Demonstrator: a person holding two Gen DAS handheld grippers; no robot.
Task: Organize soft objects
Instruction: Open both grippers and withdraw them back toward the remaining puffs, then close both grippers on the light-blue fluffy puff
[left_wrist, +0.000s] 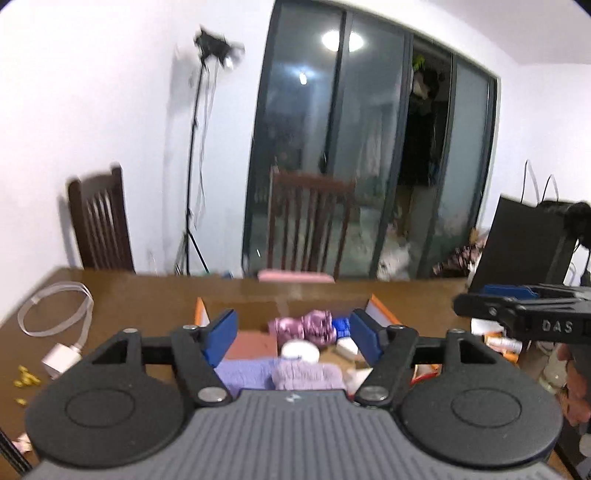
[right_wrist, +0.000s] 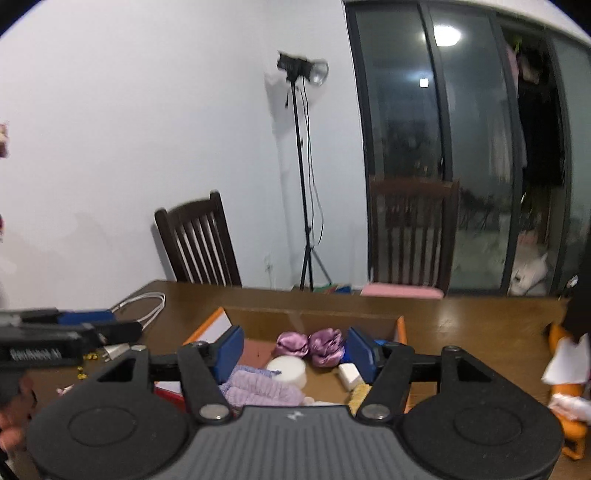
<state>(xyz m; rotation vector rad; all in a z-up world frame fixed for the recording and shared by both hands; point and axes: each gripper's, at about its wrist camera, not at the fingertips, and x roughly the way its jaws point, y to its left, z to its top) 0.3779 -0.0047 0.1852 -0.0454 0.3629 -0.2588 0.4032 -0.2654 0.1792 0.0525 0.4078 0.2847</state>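
Note:
An open cardboard box (left_wrist: 258, 308) (right_wrist: 314, 317) with orange flaps sits on the brown table. In it lie two pink satin scrunchies (left_wrist: 304, 326) (right_wrist: 310, 345), a white round sponge (left_wrist: 300, 350) (right_wrist: 288, 369), a lilac knitted cloth (left_wrist: 306, 374) (right_wrist: 258, 389), a small white block (right_wrist: 349, 373) and a blue item (left_wrist: 340, 326). My left gripper (left_wrist: 293, 338) is open and empty, held above the box's near side. My right gripper (right_wrist: 295, 350) is open and empty, also above the box. Each gripper shows at the edge of the other's view.
A white charger and cable (left_wrist: 59, 332) (right_wrist: 144, 306) and small yellow bits (left_wrist: 26, 380) lie on the table's left. Two dark wooden chairs (right_wrist: 199, 243) (left_wrist: 310, 221) and a light stand (right_wrist: 303, 177) stand behind. A pink pad (left_wrist: 295, 276) lies at the far edge. Orange-white clutter (right_wrist: 565, 387) is on the right.

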